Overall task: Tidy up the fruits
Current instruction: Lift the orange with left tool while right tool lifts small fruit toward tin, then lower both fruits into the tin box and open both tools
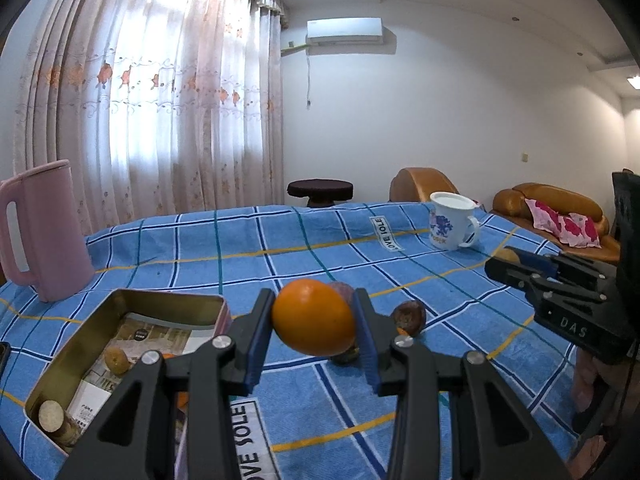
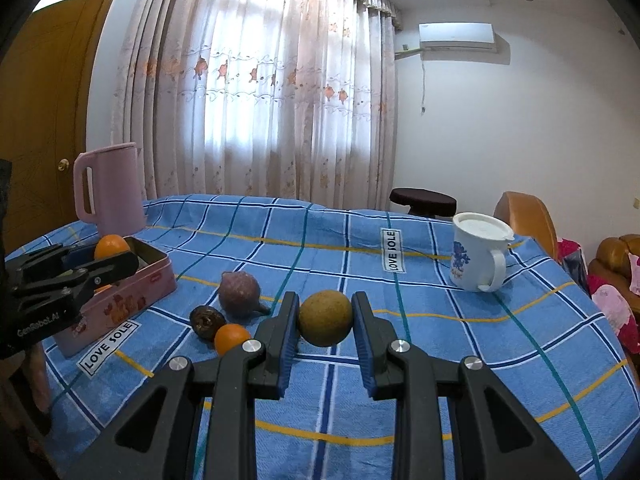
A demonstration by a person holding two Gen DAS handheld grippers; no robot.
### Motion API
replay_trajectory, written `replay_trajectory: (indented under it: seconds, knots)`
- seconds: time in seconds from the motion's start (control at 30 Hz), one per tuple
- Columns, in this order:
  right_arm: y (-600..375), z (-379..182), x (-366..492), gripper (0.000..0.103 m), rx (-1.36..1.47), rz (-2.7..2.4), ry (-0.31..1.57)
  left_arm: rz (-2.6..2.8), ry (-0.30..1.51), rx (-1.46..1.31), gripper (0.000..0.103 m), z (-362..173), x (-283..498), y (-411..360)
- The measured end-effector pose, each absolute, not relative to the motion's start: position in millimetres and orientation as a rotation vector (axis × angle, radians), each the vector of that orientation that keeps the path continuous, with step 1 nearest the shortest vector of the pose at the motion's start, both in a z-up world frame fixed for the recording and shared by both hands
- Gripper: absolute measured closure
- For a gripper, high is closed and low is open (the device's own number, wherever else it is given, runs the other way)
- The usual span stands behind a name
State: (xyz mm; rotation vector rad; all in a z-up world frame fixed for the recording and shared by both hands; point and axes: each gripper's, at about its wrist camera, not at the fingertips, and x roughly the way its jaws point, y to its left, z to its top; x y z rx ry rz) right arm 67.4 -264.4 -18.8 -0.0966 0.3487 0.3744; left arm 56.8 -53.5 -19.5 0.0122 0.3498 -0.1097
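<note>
Cloth [image 2: 320, 240], blue with a checked pattern and "LOVE SOLE" labels, covers the counter. Behind it hang floral sheer curtains [image 2: 260, 100] over a bright window, with an air conditioner [image 2: 456, 36] high on the white wall, a dark stool [image 2: 422, 199] and tan sofas [image 1: 552, 204] beyond the far edge.

A pink jug [image 2: 110, 188] stands at the far left corner and a white mug [image 2: 476, 256] at the far right. A pink tin [image 2: 120, 292] sits open near the left edge, with a few small items inside.

The left gripper [image 1: 314, 320] is clamped on an orange [image 1: 312, 318], held just beside the tin. The right gripper [image 2: 325, 314] is closed on a brownish-yellow fruit [image 2: 325, 312], above the cloth.

3 fruits lie loose between tin and right gripper: a purple one [image 2: 239, 294], a dark wrinkled one [image 2: 206, 319] and a small orange [image 2: 231, 338], close together. In the left wrist view the held orange hides most of the purple one.
</note>
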Motion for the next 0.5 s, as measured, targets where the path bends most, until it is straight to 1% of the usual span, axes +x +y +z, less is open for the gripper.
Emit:
replay_trajectory:
  seconds: [0.5]
  knots:
    - [-170.6, 10.4, 64.4, 0.074, -0.154, 0.585, 0.326, -0.022, 0.391, -0.051, 0.062, -13.6, 52.0, 3.4]
